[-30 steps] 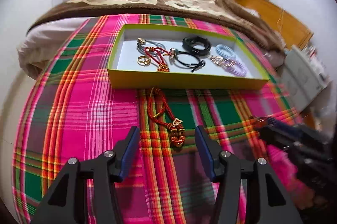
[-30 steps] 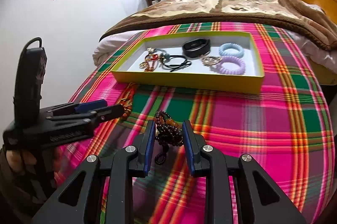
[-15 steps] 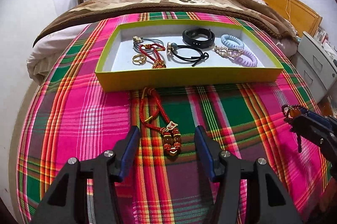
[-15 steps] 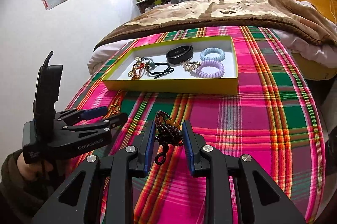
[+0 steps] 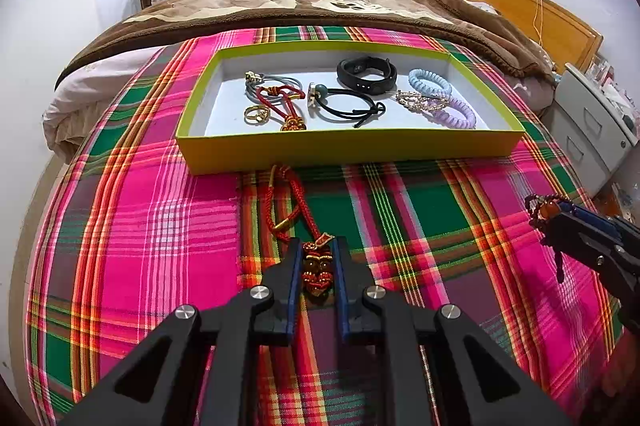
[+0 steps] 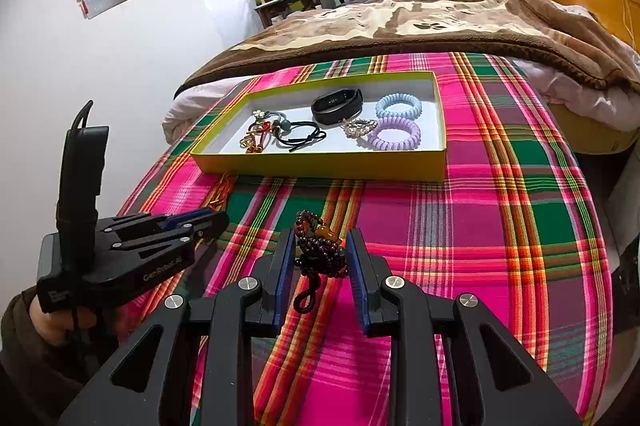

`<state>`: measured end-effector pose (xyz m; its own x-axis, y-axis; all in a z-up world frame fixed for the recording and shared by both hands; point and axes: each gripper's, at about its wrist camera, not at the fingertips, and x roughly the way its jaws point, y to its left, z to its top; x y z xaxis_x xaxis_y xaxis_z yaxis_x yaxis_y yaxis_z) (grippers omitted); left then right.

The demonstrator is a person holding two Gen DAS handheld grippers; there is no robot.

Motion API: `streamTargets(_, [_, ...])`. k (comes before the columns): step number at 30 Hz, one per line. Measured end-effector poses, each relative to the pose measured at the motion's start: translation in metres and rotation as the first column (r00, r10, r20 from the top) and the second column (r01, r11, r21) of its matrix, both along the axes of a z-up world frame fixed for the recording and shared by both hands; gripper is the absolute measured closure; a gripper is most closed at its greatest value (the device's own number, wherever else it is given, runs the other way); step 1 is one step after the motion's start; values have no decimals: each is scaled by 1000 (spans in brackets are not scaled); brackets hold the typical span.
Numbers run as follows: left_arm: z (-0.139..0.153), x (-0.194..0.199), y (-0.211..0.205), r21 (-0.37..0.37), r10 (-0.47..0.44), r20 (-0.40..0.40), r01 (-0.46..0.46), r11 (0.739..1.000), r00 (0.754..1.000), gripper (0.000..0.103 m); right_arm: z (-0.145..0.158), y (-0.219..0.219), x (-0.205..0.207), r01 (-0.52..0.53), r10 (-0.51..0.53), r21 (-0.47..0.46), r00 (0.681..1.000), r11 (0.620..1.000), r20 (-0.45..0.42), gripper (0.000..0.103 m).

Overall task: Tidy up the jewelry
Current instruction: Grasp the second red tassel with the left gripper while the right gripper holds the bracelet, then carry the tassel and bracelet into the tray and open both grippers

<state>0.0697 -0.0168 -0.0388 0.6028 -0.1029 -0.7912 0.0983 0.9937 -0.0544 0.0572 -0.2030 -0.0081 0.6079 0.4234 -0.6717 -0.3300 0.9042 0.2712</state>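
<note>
Through your left wrist camera, your left gripper (image 5: pixel 317 268) has just been closing: its fingers, spread wide half a second ago, now pinch the beaded pendant end of the red cord necklace (image 5: pixel 318 268). The cord itself trails away across the plaid blanket (image 5: pixel 140 226) toward the yellow-green tray (image 5: pixel 348 147), its far loop lying just beside the tray's near wall. That looks like a secure hold, so the necklace seems ready to lift, though the loose cord may drag as it comes up. Inside the tray lie a black fitness band (image 5: pixel 367 75), a black hair tie (image 5: pixel 348 103), a blue coil hair tie (image 5: pixel 430 81) and a lilac coil hair tie (image 5: pixel 458 113). At the right edge your other gripper shows, carrying dark beads.

Through your right wrist camera, your right gripper (image 6: pixel 320 258) has its fingers pinching a bunched dark bead bracelet (image 6: pixel 320 254), held up off the blanket with a small loop dangling. The grip has not changed. The tray sits ahead, well apart. Both pieces probably go into the tray next.
</note>
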Motion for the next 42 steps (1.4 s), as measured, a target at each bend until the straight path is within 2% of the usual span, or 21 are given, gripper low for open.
streamTargets(12, [12,-10,6,-29,-2,32,3,1000,999,88,2,2,-1,14,-14,-9,1000,1000,7,76])
streamTargets(28, [47,-17,13,-53,-7,116,14,998,993,88,20,5,-3,33,-33,-4,998,999,49,76])
streamTargets(42, [73,7,20,-57,-13,182,24,998,983,88,50,9,26,68,-64,-19,989,998,131,76])
